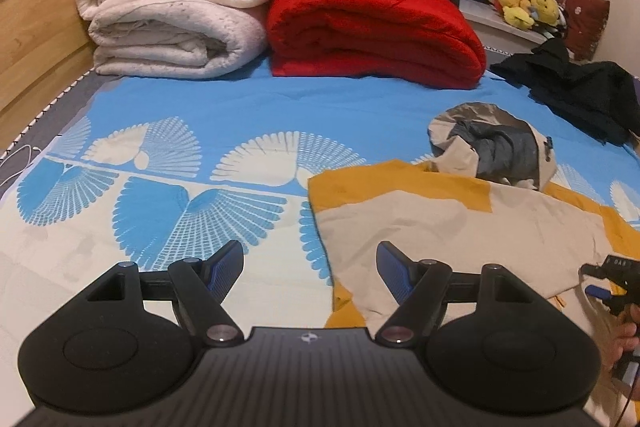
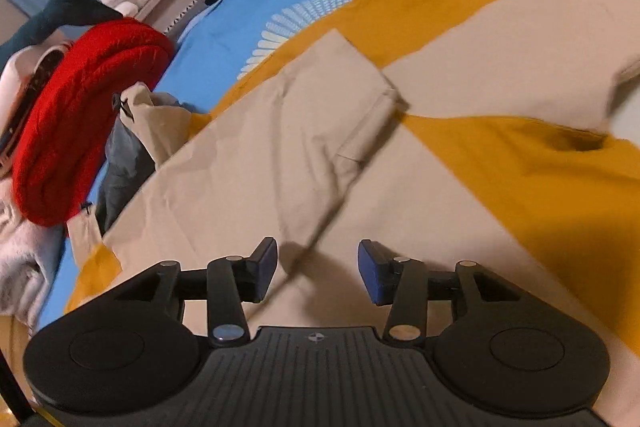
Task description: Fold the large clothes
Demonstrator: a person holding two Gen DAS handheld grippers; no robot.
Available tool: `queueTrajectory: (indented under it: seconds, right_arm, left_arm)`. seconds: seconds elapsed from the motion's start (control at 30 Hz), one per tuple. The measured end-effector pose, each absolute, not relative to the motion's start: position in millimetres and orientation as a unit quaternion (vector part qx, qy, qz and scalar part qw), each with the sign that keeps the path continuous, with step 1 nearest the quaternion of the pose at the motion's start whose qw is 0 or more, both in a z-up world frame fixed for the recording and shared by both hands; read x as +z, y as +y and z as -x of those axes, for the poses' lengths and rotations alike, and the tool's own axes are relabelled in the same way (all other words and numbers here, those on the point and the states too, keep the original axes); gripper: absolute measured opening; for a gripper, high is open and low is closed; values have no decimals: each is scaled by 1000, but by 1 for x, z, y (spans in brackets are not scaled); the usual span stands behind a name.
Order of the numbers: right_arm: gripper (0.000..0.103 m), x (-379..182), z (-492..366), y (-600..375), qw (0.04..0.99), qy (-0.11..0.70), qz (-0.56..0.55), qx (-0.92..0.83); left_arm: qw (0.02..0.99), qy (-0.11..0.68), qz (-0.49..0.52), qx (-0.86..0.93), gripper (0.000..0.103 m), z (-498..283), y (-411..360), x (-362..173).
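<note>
Mid-fold on the beige-and-mustard jacket (image 2: 400, 155), which lies spread on the blue fan-print bedsheet (image 1: 200, 115). In the left wrist view it fills the lower right of the frame; in the right wrist view it covers nearly everything from centre to right edge. One sleeve (image 2: 320, 115) already lies folded across the body, cuff near frame centre, so the fold looks partly done, roughly early to middle.

Left gripper (image 1: 310, 273): jaws wide apart, nothing between them, hanging over bare sheet just beside the jacket's left edge. Right gripper (image 2: 317, 269): jaws parted, no cloth pinched, hovering low over the beige panel; whether the tips brush the fabric I can't tell.

Next move, my guess: each tong has to drop onto an edge or corner and pinch cloth before another fold. The left one is nearest the mustard hem corner at lower centre of its frame. Thin slack fabric, so it needs a low, flat approach or the pads will miss.

View differences: only the left wrist view shows the crumpled hood (image 1: 492, 151) plainly at centre right, the rolled white blankets (image 1: 172, 27) and red blanket (image 1: 372, 27) at top, the black garment (image 1: 576, 91) at upper right, and the person's hand (image 1: 624, 335) with the other tong at far right. Only the right wrist view shows the folded sleeve, its cuff and the dark crease in the mustard at right.
</note>
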State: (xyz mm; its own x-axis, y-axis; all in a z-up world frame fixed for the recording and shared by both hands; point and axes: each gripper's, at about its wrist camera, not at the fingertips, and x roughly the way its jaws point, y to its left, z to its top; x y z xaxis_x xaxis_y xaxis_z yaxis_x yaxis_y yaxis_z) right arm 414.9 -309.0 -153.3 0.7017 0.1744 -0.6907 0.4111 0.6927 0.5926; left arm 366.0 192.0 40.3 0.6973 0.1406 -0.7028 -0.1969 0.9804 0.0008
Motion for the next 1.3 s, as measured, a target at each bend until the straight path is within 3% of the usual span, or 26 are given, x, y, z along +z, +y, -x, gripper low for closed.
queueTrajectory:
  seconds: [0.03,0.07,0.1,0.13,0.4,0.5,0.6,0.7,0.77,0.87,0.93,1.0,1.1,1.17,1.3]
  right_arm:
    - [47,-153,-421,-309,838,378,-388,-70]
    - [39,-154,-427,-309,837,378,-389,-69]
    - [26,-153,-433,-308,838,377,-387,-70]
    - [1,-151,-435,-309,842,376,-379,-77]
    - [1,-63,-382,-315,906,239,-328,-119]
    - [5,-65,-375,-325,910,267,-266,-171]
    - [15,-80,-374,-335,884,312,-233,-257]
    - [17,-79,-360,-321,896,282,-227,-258]
    - [28,-81,-361,-305,917,271,-217,-199]
    - [29,-101,-378,-294,920,292,-239,-104]
    - [30,-126,-400,-297,899,356,-240,-87]
    - [21,-150,-413,-309,864,428,-247,-95]
    - [22,-129,-407,-334,873,403,-256,-99]
    - [34,-105,-393,-357,890,369,-251,-93]
    - [37,-74,-363,-412,904,325,-248,-124]
  left_arm:
    - [921,378,38,93,78,-367,194,41]
    - [921,377,39,94,78,-367,195,41]
    - [921,376,39,96,78,-367,197,42]
    - [921,376,40,99,78,-368,199,42]
    - [917,381,50,110,78,-369,211,40]
    - [917,382,49,105,78,-369,208,38]
    - [917,384,44,99,78,-369,203,37]
    - [916,387,41,98,78,-370,198,34]
    - [915,389,40,97,78,-372,195,32]
    - [916,390,35,91,78,-373,189,30]
    - [915,391,32,87,78,-374,186,29]
    - [915,393,30,86,78,-376,183,28]
    - [915,395,25,83,78,-376,180,27]
    - [914,396,23,81,78,-377,177,26]
    - [913,401,19,73,78,-378,166,22]
